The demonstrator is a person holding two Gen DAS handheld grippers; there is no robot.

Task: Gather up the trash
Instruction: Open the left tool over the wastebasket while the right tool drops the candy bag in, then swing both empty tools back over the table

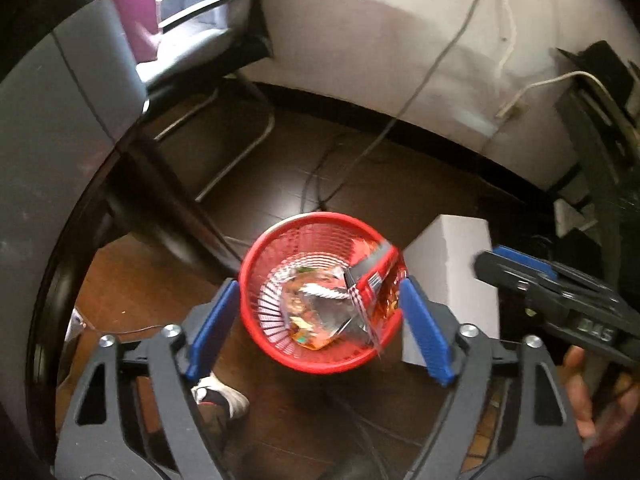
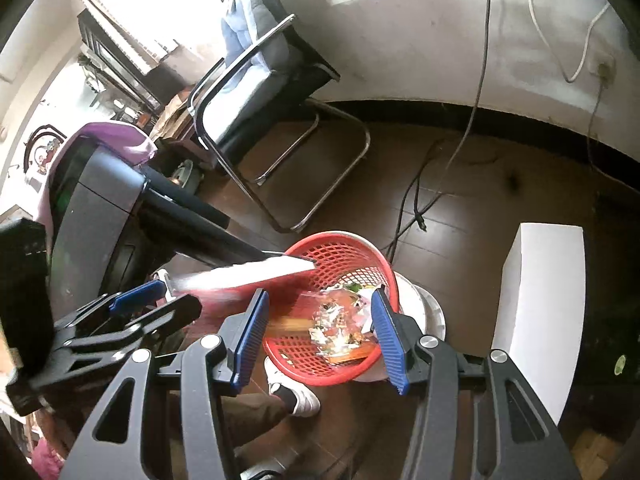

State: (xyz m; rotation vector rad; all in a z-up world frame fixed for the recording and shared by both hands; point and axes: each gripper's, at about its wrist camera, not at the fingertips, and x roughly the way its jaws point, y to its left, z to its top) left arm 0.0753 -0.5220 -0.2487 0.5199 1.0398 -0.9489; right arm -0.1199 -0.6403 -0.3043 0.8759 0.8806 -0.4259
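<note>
Hanging over a dark tiled floor (image 1: 360,400), the left claw (image 1: 320,320) stands wide with nothing between its blue pads, framing a red mesh basket (image 1: 256,280) directly below. Beside the basket on the right stands a white box (image 1: 452,260), just next to its rim; behind it, cables (image 1: 320,184) trail across the floor toward the wall. A chair (image 1: 208,52) on a metal frame sits farther back on the left, and the curved edge of a grey table (image 1: 52,140) fills the left side, its dark leg coming down close to the basket.

Inside the basket lies the trash — crumpled snack wrappers (image 1: 316,308), clear and orange, with a red-and-silver packet (image 1: 372,272) tilted against the right wall, blurred.

From the right wrist view the right claw (image 2: 320,336) is partly open and empty, also above the basket (image 2: 340,256), with the wrappers (image 2: 340,328) showing between its fingers. The left claw (image 2: 152,304) appears at its left, and a blurred white strip (image 2: 240,276) crosses the basket's near rim; what it is cannot be told. A white shoe (image 2: 304,398) stands on the floor just below the basket — the box (image 2: 540,320) well to the right.
</note>
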